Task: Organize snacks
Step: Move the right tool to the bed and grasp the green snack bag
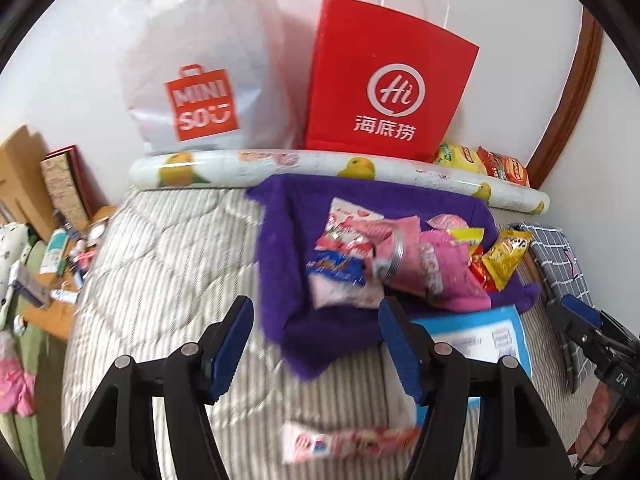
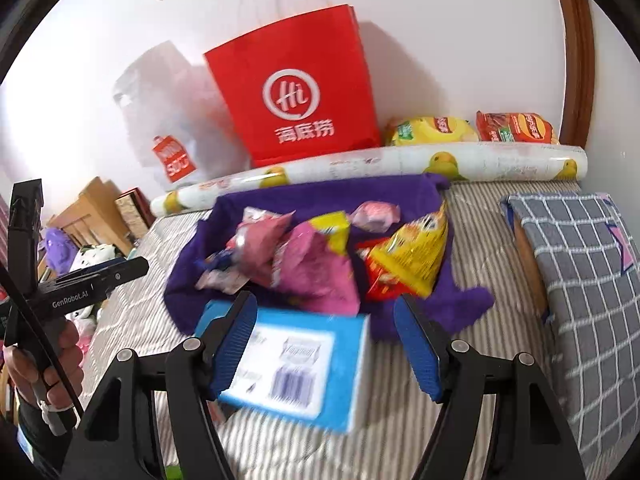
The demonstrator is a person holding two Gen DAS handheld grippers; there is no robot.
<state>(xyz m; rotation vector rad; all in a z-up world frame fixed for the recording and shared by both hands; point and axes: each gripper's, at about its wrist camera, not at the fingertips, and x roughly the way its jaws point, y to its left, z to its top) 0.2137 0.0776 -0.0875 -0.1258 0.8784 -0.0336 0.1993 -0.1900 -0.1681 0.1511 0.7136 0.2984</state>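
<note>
A heap of snack packets (image 1: 404,264) in pink, yellow and red wrappers lies on a purple cloth (image 1: 280,240) spread on a striped quilt. In the right wrist view the same heap (image 2: 320,264) sits just past a blue box (image 2: 296,368). My left gripper (image 1: 316,306) is open above the cloth's near edge, with nothing between its fingers. A pink snack bar (image 1: 352,442) lies on the quilt beneath it. My right gripper (image 2: 326,301) is open above the blue box, and its pads do not touch the box.
A red paper bag (image 1: 384,80) and a white shopping bag (image 1: 200,72) stand against the wall behind a fruit-print roll (image 1: 320,168). Chip packs (image 2: 472,130) lie at the back right. A grey checked cushion (image 2: 580,260) is on the right, and clutter (image 1: 52,240) lies off the bed's left side.
</note>
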